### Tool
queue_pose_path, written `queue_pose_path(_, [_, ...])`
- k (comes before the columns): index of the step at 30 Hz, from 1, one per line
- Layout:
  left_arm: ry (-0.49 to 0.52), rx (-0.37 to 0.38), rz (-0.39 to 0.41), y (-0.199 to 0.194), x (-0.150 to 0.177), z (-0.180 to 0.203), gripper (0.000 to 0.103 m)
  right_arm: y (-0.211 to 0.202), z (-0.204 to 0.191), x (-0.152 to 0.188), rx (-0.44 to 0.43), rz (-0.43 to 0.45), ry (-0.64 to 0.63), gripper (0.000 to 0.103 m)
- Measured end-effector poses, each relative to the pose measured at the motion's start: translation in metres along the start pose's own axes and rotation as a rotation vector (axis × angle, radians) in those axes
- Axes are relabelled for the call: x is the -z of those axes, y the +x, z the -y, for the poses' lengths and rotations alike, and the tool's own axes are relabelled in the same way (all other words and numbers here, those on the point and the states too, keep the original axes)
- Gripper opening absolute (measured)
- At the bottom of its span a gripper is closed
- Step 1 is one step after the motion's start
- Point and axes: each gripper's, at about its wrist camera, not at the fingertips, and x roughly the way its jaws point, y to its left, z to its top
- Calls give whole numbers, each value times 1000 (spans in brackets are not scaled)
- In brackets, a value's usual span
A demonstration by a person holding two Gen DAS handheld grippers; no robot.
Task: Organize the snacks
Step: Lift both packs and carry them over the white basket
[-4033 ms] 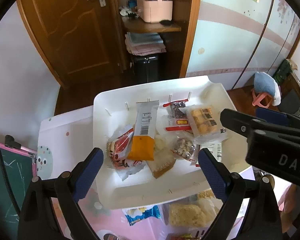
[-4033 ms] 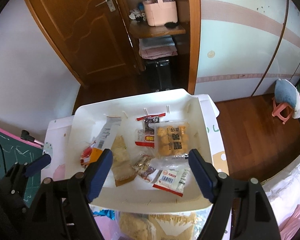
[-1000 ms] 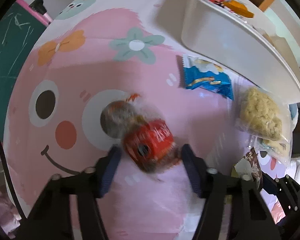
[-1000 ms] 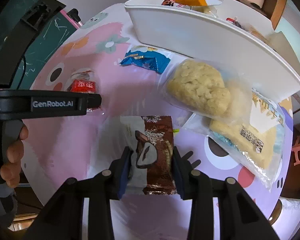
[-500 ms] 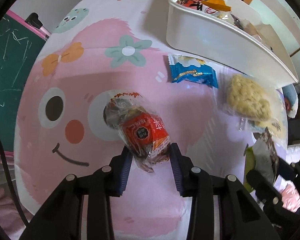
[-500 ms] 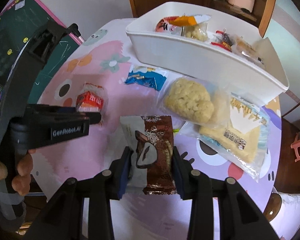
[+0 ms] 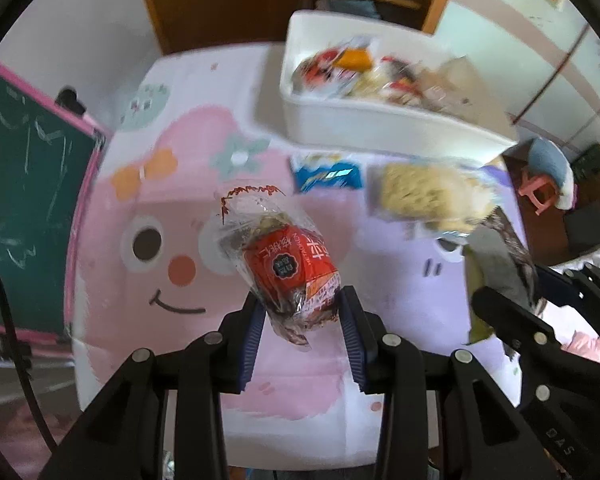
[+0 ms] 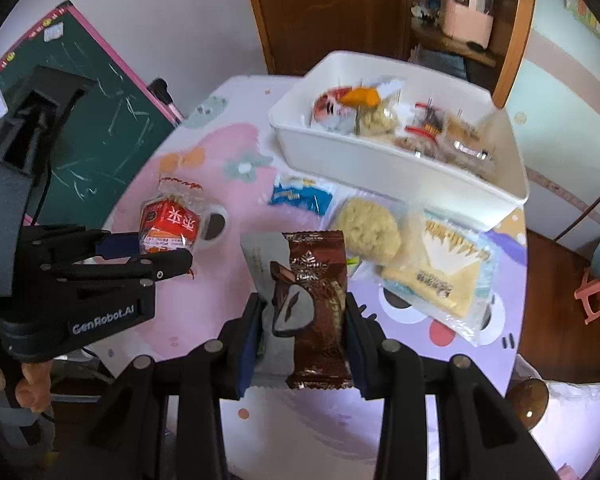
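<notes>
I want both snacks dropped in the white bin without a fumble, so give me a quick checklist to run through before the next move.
1. Left tool shut on the red-label snack: ok, pads pinch the wrapper's lower end.
2. Right tool shut on the brown wrapper snack: ok, held between both pads.
3. Both snacks lifted off the pink table cover: ok.
4. Free room in the white bin: cannot tell, several packets already lie inside.
5. Path to the bin clear: ok, only the flat blue packet and noodle pack lie in front of it.
</notes>
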Motion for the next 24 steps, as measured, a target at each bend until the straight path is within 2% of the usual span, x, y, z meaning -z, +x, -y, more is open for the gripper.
queue_pose_path(9, [100, 28, 134, -68, -29, 28, 36, -59, 8, -29, 28, 110, 13, 38])
queue_pose_path(15, [147, 34, 192, -90, -58, 39, 36, -87, 23, -61, 81, 176, 38, 38])
queue_pose_path(24, [191, 13, 278, -106, -112, 48, 36, -108, 60, -113, 164, 249, 110, 38])
